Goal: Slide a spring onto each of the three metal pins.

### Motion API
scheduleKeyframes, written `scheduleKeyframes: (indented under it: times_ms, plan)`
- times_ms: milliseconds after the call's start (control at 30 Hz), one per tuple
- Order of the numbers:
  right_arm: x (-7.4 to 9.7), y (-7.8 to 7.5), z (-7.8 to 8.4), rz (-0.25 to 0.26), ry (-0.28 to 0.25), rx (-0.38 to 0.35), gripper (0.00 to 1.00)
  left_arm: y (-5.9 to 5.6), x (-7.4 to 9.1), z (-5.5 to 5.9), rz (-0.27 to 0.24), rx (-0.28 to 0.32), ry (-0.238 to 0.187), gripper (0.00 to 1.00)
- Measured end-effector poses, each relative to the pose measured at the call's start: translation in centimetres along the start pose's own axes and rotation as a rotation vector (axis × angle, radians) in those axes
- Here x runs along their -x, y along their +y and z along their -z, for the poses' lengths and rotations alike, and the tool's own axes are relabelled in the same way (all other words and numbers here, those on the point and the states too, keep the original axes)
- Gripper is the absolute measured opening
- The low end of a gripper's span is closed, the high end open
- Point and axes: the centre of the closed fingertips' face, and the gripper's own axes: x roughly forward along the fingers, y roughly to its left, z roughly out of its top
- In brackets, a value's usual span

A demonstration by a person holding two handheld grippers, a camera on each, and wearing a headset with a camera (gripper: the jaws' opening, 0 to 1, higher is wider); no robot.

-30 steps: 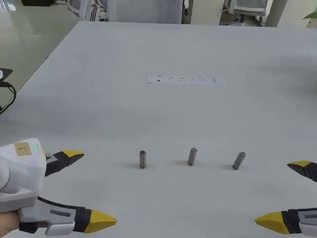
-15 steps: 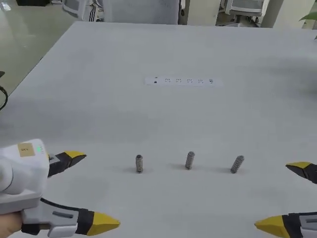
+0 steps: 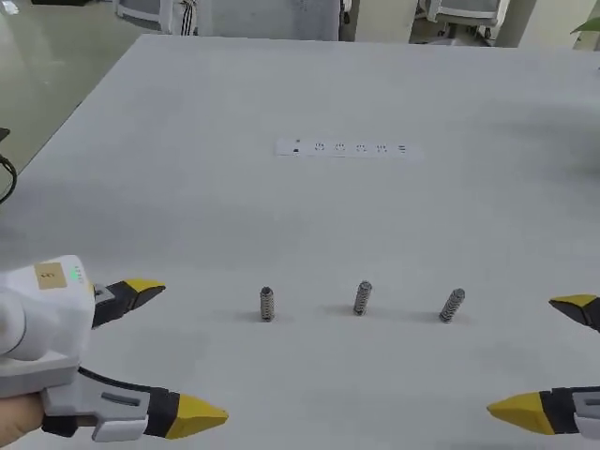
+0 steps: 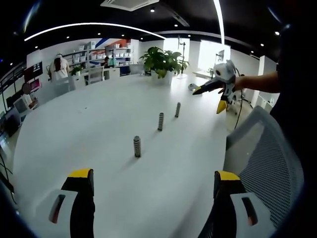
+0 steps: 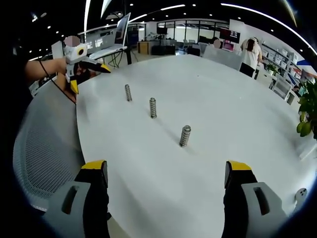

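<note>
Three grey springs stand upright on metal pins in a row on the white table: the left spring [image 3: 267,304], the middle spring [image 3: 363,297] and the right spring [image 3: 453,305]. In the left gripper view the nearest spring [image 4: 136,146] is ahead of my open left gripper [image 4: 148,181]. In the right gripper view the nearest spring [image 5: 184,135] is ahead of my open right gripper [image 5: 166,171]. In the head view my left gripper [image 3: 183,352] is at the lower left and my right gripper [image 3: 546,358] at the lower right, both with nothing between their yellow-tipped jaws.
A flush power strip [image 3: 343,148] is set into the table [image 3: 309,216] beyond the springs. A mesh chair [image 4: 270,163] stands at the near table edge. A potted plant [image 4: 163,62] stands past the table's end, and people are in the background.
Only the head camera has shifted slightly. The springs and both grippers keep their places.
</note>
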Motion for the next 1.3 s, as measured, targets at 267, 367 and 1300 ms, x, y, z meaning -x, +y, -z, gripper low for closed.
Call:
scheduleKeyframes:
  times_ms: [267,367,1300]
  plan:
    - [-0.05,0.28,0.25,-0.005,0.005,0.002,0.99,-0.11,0.14,-0.52,-0.01,0.02,-0.04,0.98]
    - [-0.04,0.25,0.25,-0.005,-0.001,-0.003,0.99,-0.27,0.23,-0.53,-0.012,0.026,-0.045,0.98]
    - [-0.04,0.36,0.05,-0.013,-0.005,0.0,0.99,-0.48,0.03,-0.01,-0.014,0.018,-0.016,0.98]
